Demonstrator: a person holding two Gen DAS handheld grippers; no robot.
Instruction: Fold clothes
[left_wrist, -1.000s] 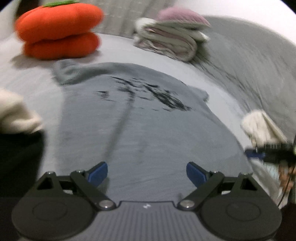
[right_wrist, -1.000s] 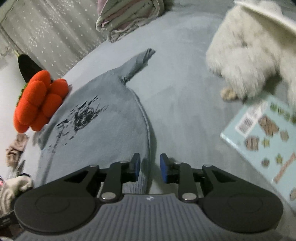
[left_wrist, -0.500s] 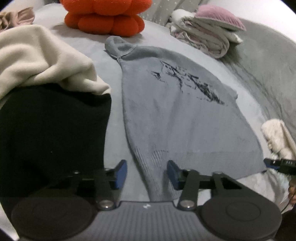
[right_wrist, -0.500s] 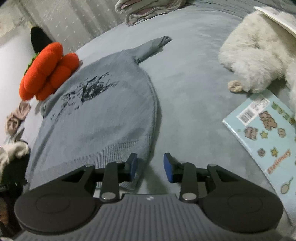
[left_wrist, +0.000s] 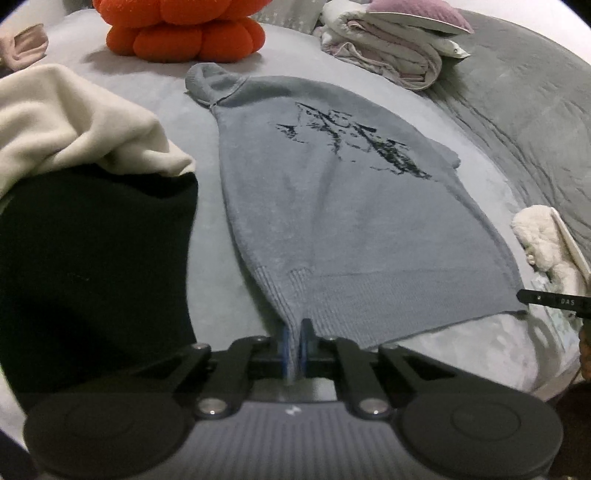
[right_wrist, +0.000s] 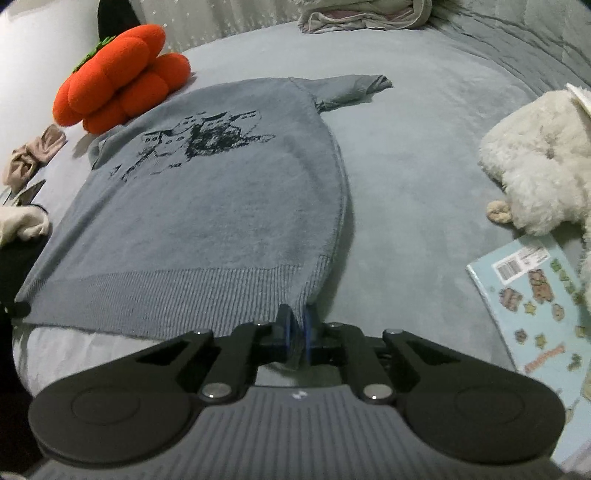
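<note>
A grey-blue knit sweater (left_wrist: 332, 206) with a dark print on its chest lies flat on the grey bed, its ribbed hem toward me. My left gripper (left_wrist: 293, 345) is shut on the hem's left corner, the cloth pinched between its blue pads. In the right wrist view the same sweater (right_wrist: 207, 206) spreads out to the left, and my right gripper (right_wrist: 297, 330) is shut on the hem's right corner. One short sleeve (right_wrist: 354, 86) sticks out at the far right, the other sleeve (left_wrist: 207, 83) at the far left.
An orange plush cushion (left_wrist: 184, 33) sits beyond the collar. A cream and black clothes pile (left_wrist: 85, 184) lies at the left, folded bedding (left_wrist: 391, 51) at the back. A white plush toy (right_wrist: 539, 158) and a pale blue sticker book (right_wrist: 535, 299) lie at the right.
Both grippers have closed on the hem corners; half a second ago their jaws stood apart around the cloth. The left gripper swung from the sweater's middle to its left corner.
</note>
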